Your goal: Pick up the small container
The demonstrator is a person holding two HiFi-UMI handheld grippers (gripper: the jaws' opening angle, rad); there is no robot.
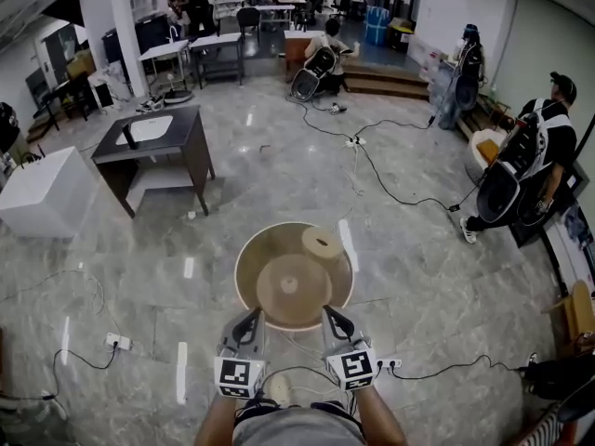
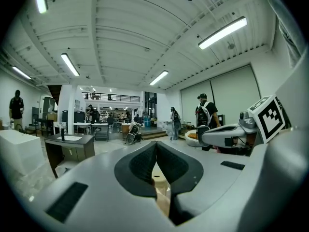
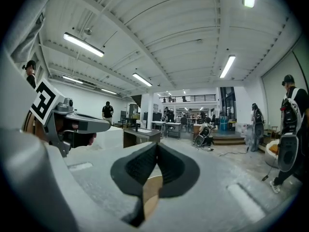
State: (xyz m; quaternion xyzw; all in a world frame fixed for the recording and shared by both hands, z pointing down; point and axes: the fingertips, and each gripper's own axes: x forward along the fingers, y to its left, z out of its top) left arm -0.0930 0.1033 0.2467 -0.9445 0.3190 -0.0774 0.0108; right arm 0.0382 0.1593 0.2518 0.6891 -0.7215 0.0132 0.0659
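The small container (image 1: 323, 244), a short tan cylinder, stands at the back right of a round tan table (image 1: 249, 258). A wider tan round container (image 1: 293, 286) sits in the table's middle. Both grippers hover at the table's near edge, well short of the small container. My left gripper (image 1: 249, 317) is shut with nothing in it, and its pads meet in the left gripper view (image 2: 156, 145). My right gripper (image 1: 331, 313) is also shut and empty, with its pads together in the right gripper view (image 3: 157, 146). Only a sliver of tan surface shows beneath each pair of jaws.
A dark desk (image 1: 153, 137) and a white box (image 1: 42, 193) stand on the marble floor at the left. Cables (image 1: 372, 170) run across the floor behind the table. A power strip (image 1: 118, 342) lies near left. People with equipment stand at the right (image 1: 525, 165) and sit at the back (image 1: 321, 63).
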